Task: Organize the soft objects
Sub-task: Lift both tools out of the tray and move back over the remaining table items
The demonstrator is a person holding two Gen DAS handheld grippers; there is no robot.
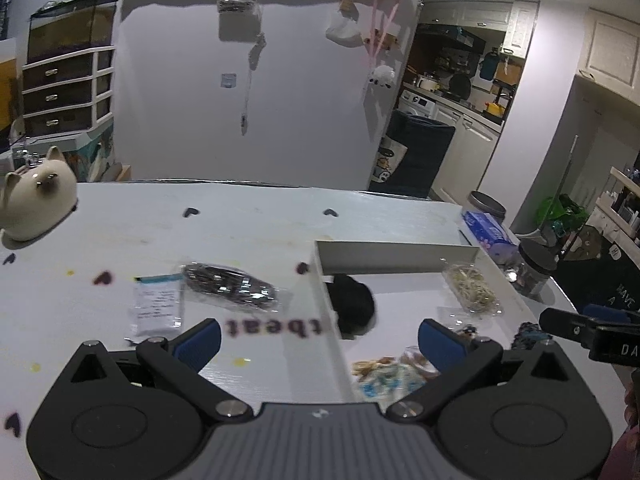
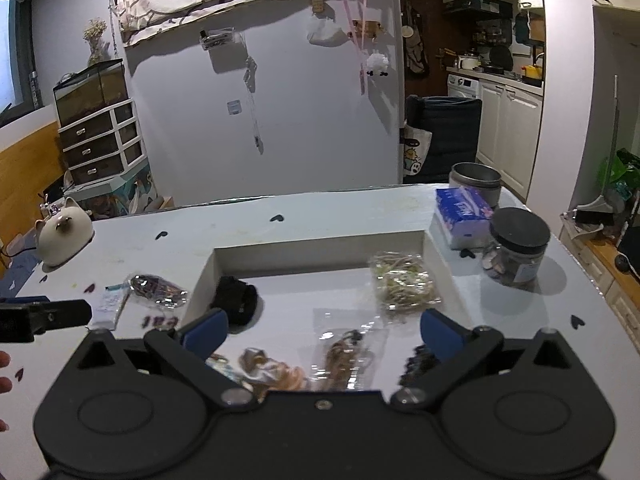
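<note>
A white shallow tray point(image 2: 320, 246) point(image 1: 396, 256) sits on the table. In it lie a black soft bundle point(image 2: 236, 300) point(image 1: 354, 306), a clear bag of pale hair ties point(image 2: 404, 282) point(image 1: 472, 288), a clear bag of brown ties point(image 2: 344, 356), a beige scrunchie point(image 2: 272, 372) and a dark knitted piece point(image 2: 418, 364) point(image 1: 530, 334). A clear bag of dark ties point(image 1: 230, 284) point(image 2: 156, 290) lies on the table left of the tray. My left gripper point(image 1: 320, 340) is open and empty over the tray's left wall. My right gripper point(image 2: 320, 332) is open and empty above the tray's near part.
A white cat-shaped ceramic point(image 1: 34, 196) point(image 2: 64, 232) stands at the far left. A tissue pack point(image 2: 460, 214), a metal tin point(image 2: 476, 182) and a black-lidded jar point(image 2: 516, 248) stand right of the tray. A white label packet point(image 1: 156, 306) lies by the dark ties bag.
</note>
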